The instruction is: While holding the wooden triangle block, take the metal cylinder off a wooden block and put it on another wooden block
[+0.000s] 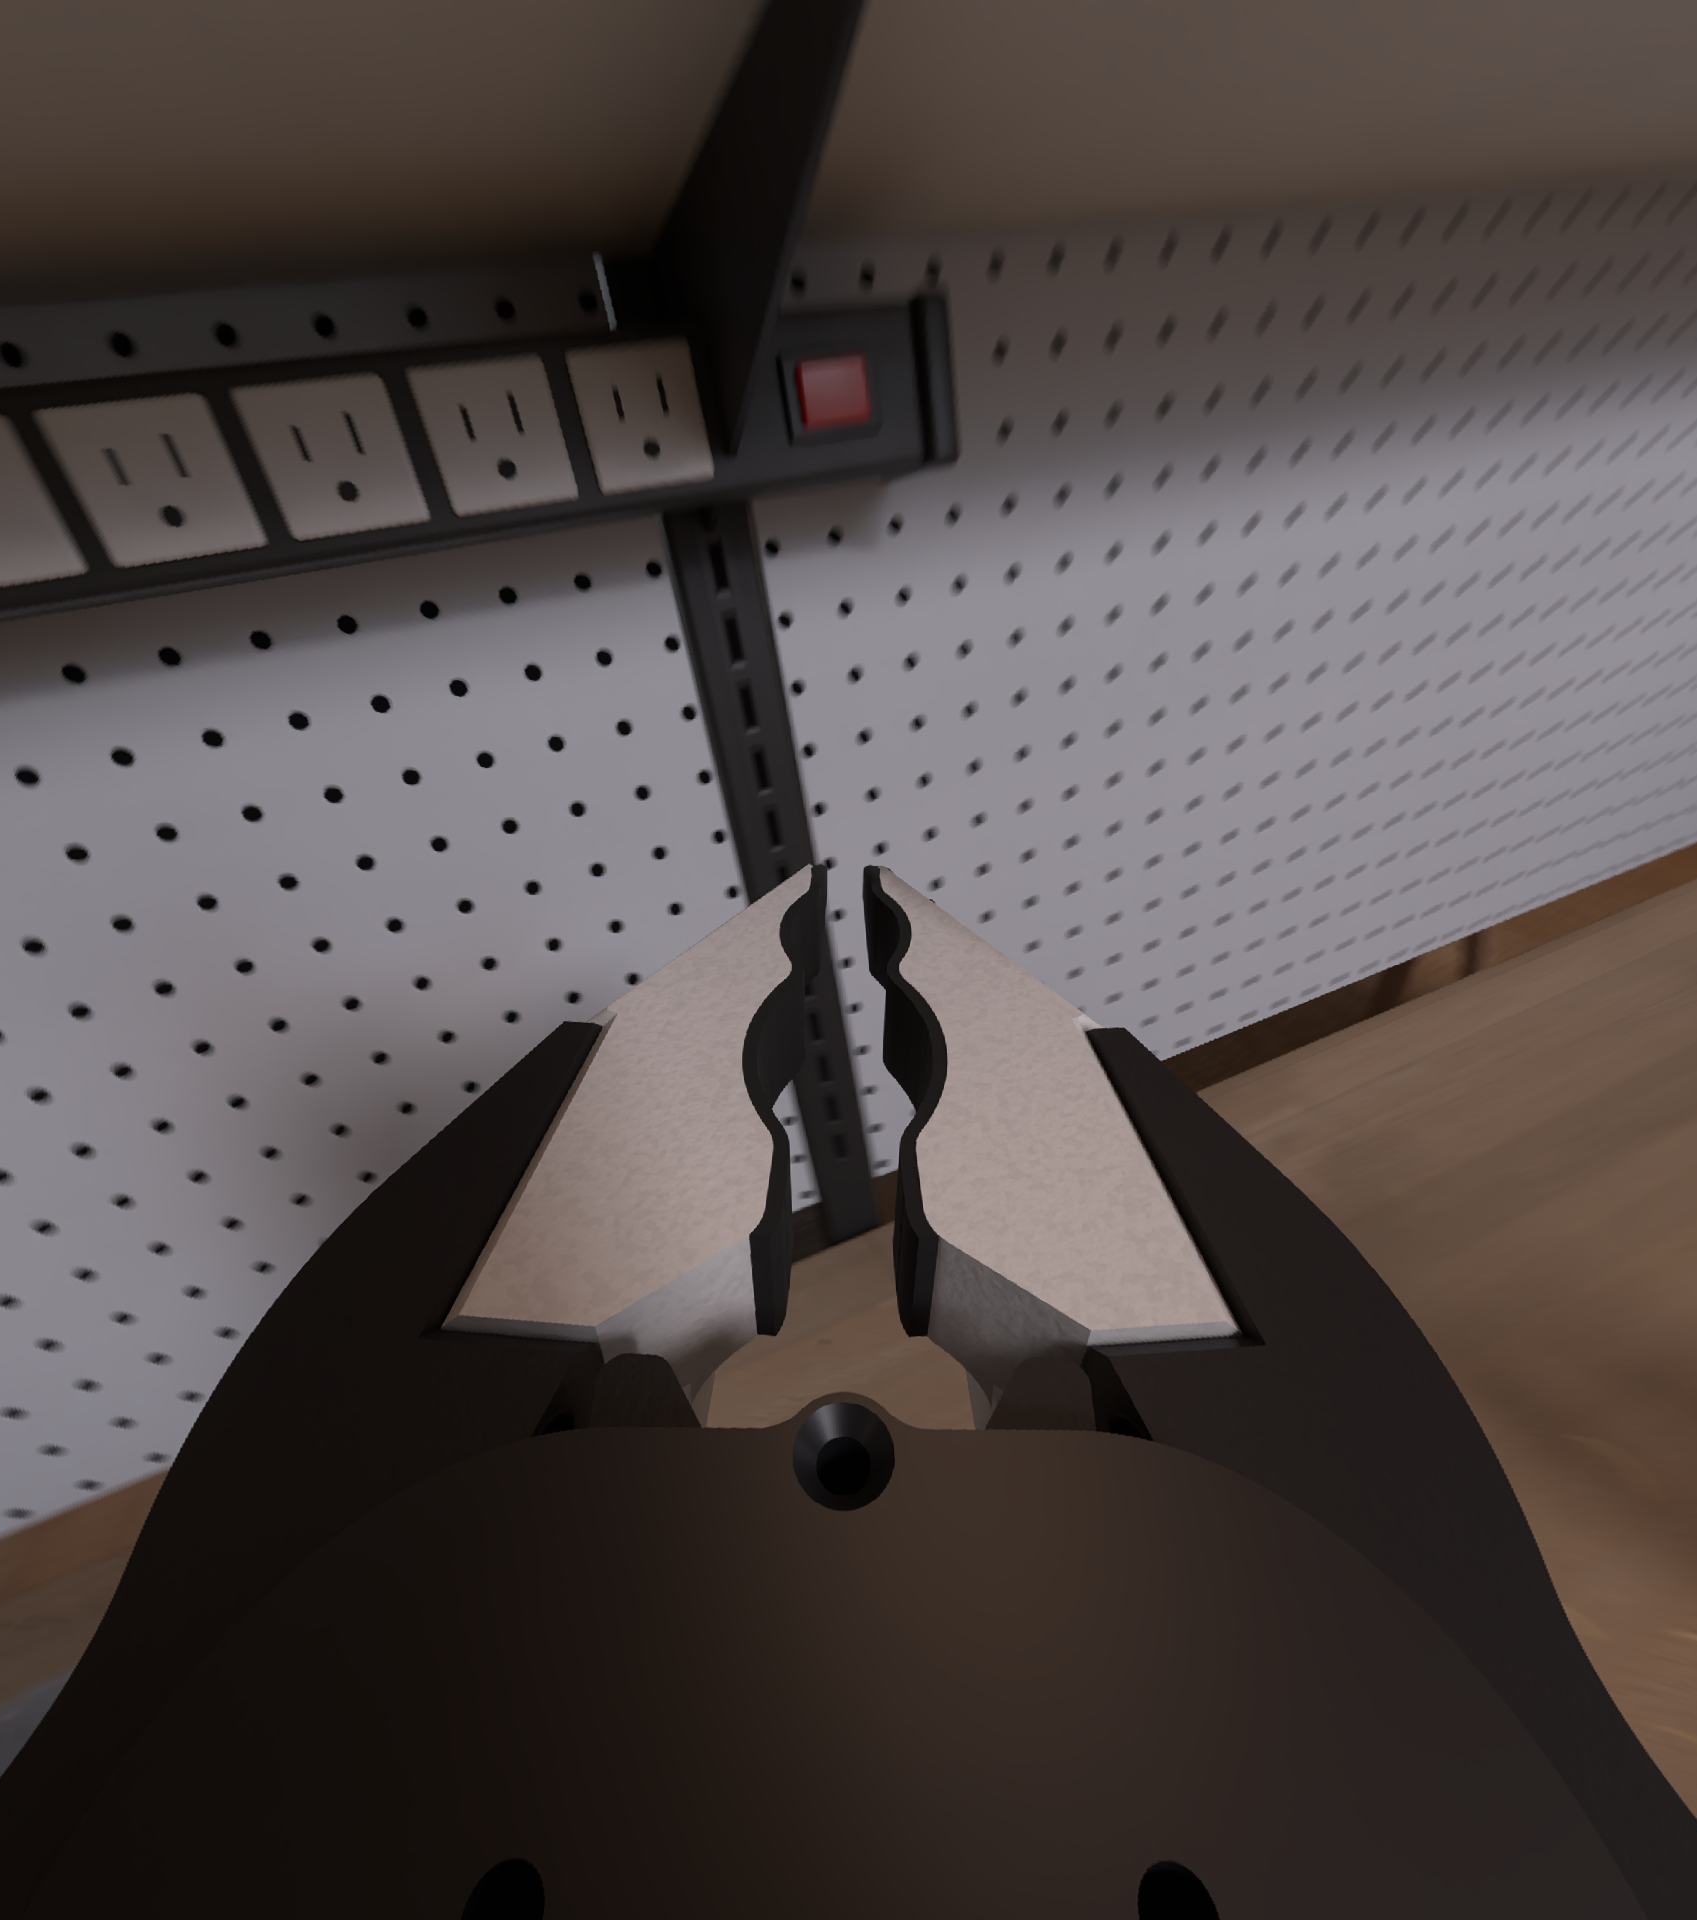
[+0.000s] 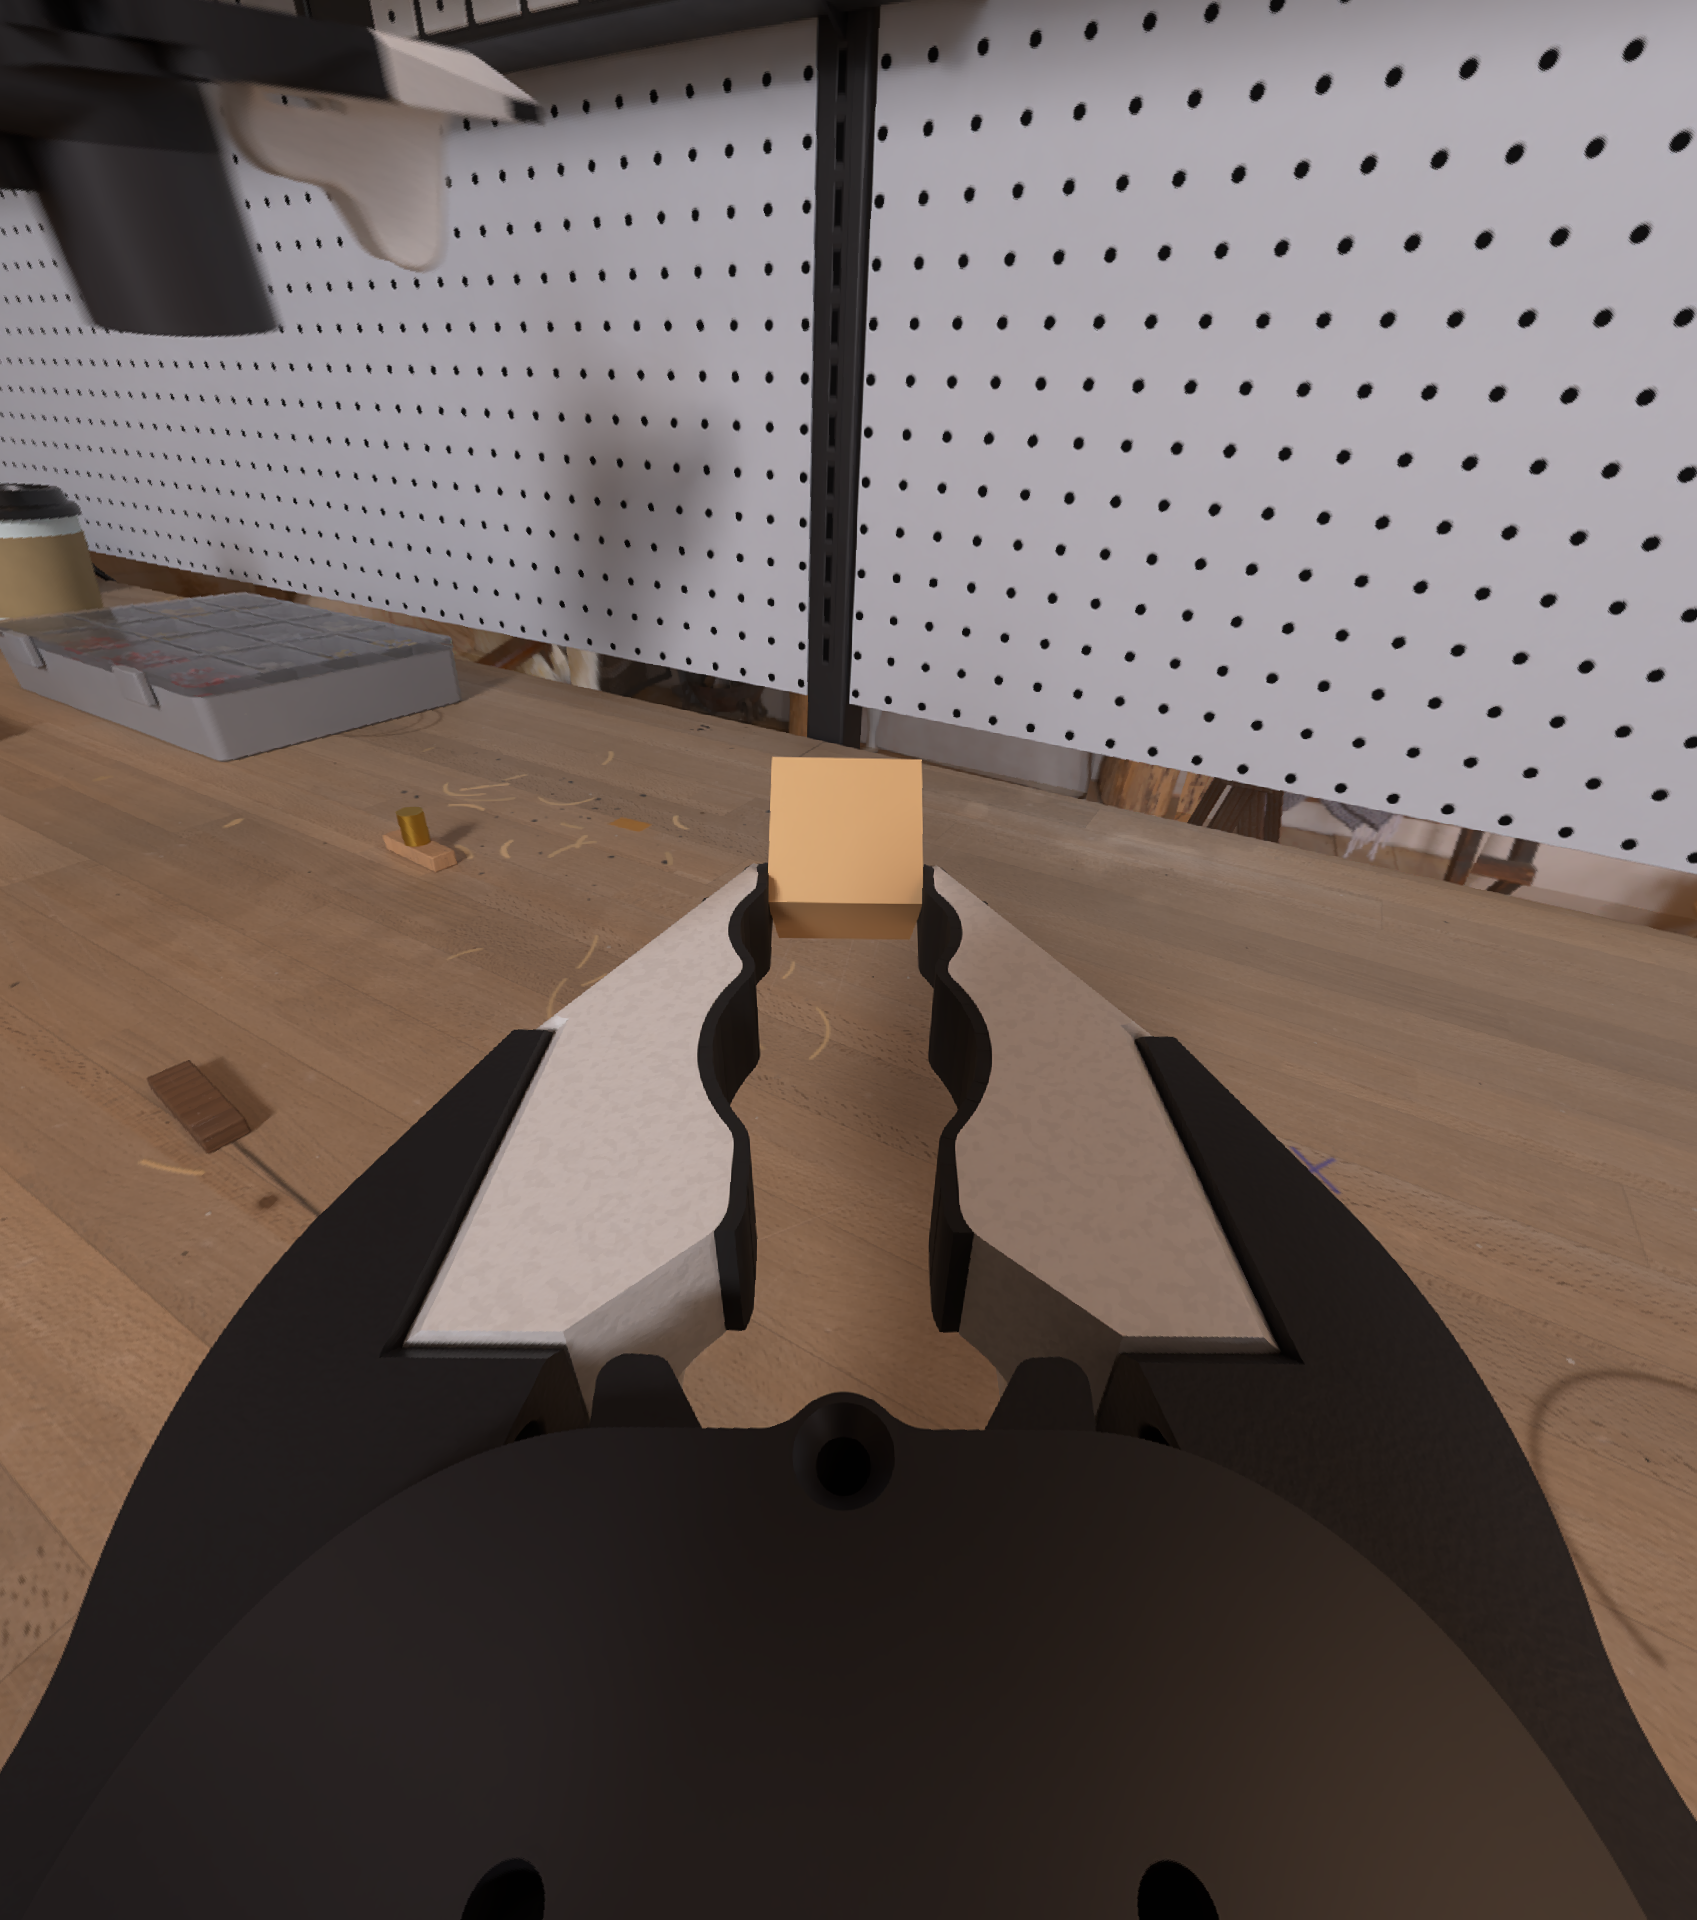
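My right gripper is shut on a light wooden block, seen as a square face, held at the fingertips above the wooden bench. A small gold metal cylinder stands on a flat light wooden block far to the left on the bench. A dark wooden block lies nearer, left of my right gripper. My left gripper is shut with a thin gap and holds nothing; it faces the pegboard, raised above the bench. It also shows blurred at the top left of the right wrist view.
A white pegboard with a black upright backs the bench. A grey compartment box and a lidded paper cup stand at far left. A black power strip hangs under a shelf. Wood shavings lie scattered.
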Controlling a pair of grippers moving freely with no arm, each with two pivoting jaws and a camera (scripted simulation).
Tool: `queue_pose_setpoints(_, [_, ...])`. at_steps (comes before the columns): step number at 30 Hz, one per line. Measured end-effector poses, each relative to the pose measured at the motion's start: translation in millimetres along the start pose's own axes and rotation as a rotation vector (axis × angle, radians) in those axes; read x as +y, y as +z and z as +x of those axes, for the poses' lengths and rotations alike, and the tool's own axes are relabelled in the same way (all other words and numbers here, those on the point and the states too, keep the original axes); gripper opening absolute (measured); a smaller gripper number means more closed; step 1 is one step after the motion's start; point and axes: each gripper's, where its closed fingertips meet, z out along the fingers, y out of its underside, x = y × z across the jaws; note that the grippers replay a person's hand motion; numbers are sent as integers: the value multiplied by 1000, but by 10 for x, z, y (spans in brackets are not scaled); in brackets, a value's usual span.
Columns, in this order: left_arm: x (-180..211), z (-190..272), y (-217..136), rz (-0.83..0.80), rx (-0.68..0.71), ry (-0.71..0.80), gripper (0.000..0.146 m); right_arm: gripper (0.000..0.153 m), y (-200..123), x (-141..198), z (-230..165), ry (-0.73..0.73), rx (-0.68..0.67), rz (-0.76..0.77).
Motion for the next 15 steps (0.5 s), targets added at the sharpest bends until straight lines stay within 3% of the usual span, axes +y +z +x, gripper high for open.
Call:
queue_pose_setpoints(3, [191,-153,468,-103,-40,119,4,27,-2,-2,0,-7,1,-2])
queue_pose_setpoints(6, [289,-308,721,-135,-86,141,3,27,1,11,9,-9,2,-5])
queue_pose_setpoints(15, [365,-293,893,-124,-42,111,4,27,21,72,22,24,-9,-25])
